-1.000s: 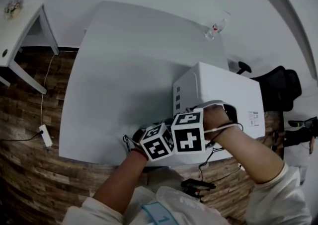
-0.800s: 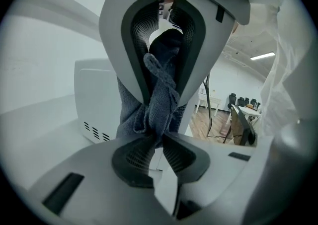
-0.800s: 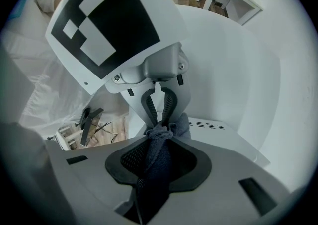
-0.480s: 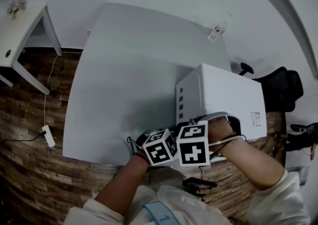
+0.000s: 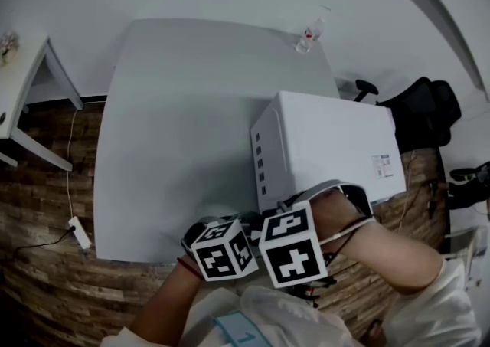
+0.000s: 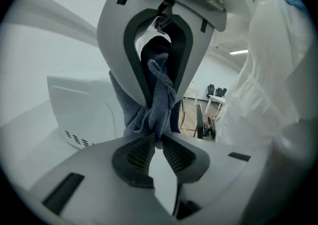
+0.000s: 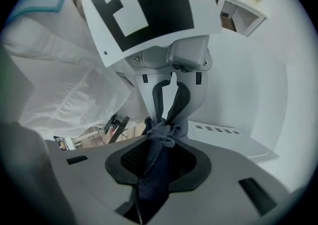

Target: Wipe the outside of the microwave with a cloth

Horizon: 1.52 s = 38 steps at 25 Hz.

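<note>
The white microwave (image 5: 329, 142) stands at the right of the white table (image 5: 176, 123), its vented side (image 5: 262, 158) facing left. Both grippers hang at the table's near edge, just off the microwave's near corner, under their marker cubes: the left one's (image 5: 222, 250) and the right one's (image 5: 291, 246). They face each other and share one dark blue cloth (image 6: 160, 102). My left gripper (image 6: 158, 142) is shut on one bunched end. My right gripper (image 7: 154, 157) is shut on the other end of the cloth (image 7: 151, 169). The microwave (image 6: 79, 105) shows behind the cloth.
A small plastic bottle (image 5: 306, 34) stands at the table's far edge. A black office chair (image 5: 425, 108) is to the right of the microwave, a white side table (image 5: 23, 85) at far left. A power strip (image 5: 80, 232) lies on the wooden floor.
Both grippers, still joined by the cloth, have drawn back together from the microwave's near side toward the person's body and risen a little.
</note>
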### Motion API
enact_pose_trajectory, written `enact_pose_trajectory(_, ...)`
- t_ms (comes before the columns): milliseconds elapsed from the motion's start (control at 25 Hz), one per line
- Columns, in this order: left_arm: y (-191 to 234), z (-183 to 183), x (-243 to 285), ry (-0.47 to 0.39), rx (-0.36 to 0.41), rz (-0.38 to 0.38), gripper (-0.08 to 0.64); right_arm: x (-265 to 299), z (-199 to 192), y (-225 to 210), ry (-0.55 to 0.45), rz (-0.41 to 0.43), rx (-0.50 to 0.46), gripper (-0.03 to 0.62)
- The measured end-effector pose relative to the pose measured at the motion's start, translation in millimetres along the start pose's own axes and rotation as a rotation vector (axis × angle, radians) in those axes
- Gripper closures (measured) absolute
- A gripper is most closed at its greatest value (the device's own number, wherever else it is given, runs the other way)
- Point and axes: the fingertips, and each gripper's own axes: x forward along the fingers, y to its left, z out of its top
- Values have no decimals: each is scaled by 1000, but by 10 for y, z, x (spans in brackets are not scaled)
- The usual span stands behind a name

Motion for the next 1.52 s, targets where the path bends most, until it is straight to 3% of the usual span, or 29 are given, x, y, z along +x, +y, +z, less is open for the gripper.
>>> enact_pose_trajectory(120, -70, 142, -151, 41, 53, 14, 512, -168, -51, 68, -75, -45, 4, 482)
enact_pose_trajectory(360, 83, 567, -258, 162, 162, 129, 512, -427, -407, 29, -277, -178, 92, 482)
enact_pose_trajectory(680, 229, 1327, -32, 252, 202, 249, 526, -506, -1263, 167, -532, -323, 163, 486)
enact_pose_trajectory(800, 325, 1569, 203, 308, 232, 283, 535, -453, -1644, 199, -575, -376, 176, 486)
enact_pose_trajectory(960, 381, 1903, 677, 302, 254, 306, 532, -332, -2160, 264, -622, -435, 185, 486)
enact_pose_trajectory(1120, 396, 2142, 1125, 309, 271, 325, 383, -201, -2578, 339, -673, -460, 179, 486)
enact_pose_trajectory(1200, 417, 2240, 1307, 308, 277, 338, 356, -149, -2721, 375, -703, -467, 172, 486)
enact_pose_trajectory(1440, 528, 2327, 1660, 383, 351, 338, 364, -218, -2955, 400, -812, -508, 186, 486)
enact_pose_trajectory(1520, 564, 2325, 1670, 417, 377, 334, 426, -220, -2976, 380, -835, -500, 200, 486)
